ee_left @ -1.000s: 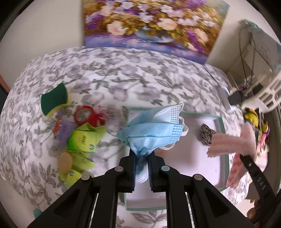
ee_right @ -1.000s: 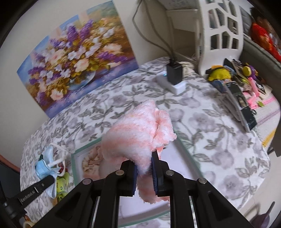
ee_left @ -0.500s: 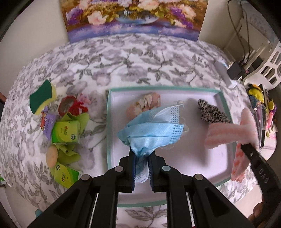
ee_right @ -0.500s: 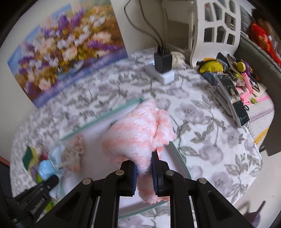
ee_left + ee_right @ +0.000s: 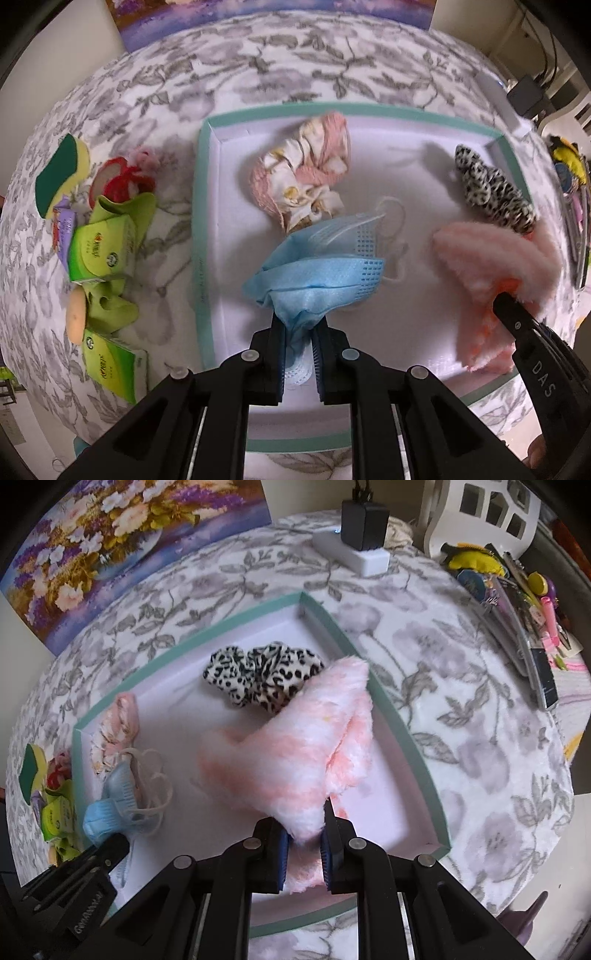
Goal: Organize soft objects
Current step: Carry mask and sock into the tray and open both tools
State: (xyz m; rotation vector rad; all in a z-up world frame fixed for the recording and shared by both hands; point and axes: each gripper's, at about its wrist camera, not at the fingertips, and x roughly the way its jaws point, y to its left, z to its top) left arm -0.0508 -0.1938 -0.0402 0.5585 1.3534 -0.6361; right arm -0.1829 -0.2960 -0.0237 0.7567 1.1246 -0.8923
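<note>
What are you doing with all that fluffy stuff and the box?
Someone is tidying soft things into a white tray with a teal rim. The left tongs pinch a blue face mask, and the right tongs pinch a fluffy pink cloth, both held over the tray. A leopard-print scrunchie and a pink floral scrunchie already lie inside.

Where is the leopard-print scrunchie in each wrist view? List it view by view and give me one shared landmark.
Left wrist: the leopard-print scrunchie lies at the right, in the tray's far right corner, above the fluffy pink cloth.
Right wrist: the scrunchie sits centre, just behind that cloth.
Shared landmark: the tray's teal rim.
</note>
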